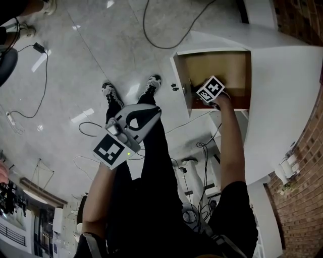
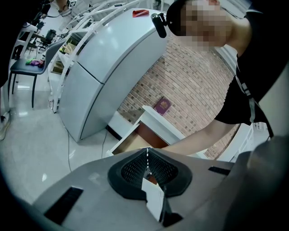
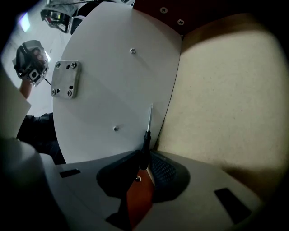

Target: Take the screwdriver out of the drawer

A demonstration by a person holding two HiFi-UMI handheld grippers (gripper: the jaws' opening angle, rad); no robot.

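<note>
Two grippers are showing: one left gripper and one right gripper. Each is carrying one cube, making two: the left cube and the right cube. One drawer and one screwdriver are showing. One plate is carrying four screws. Four more screws are showing, two in the white panel and two in the brown board. Two shoes are standing on the floor: left shoe, right shoe. One chair and one booklet are showing.

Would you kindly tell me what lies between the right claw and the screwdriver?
Nothing: the right gripper view shows the screwdriver between the right claw's jaws.
</note>
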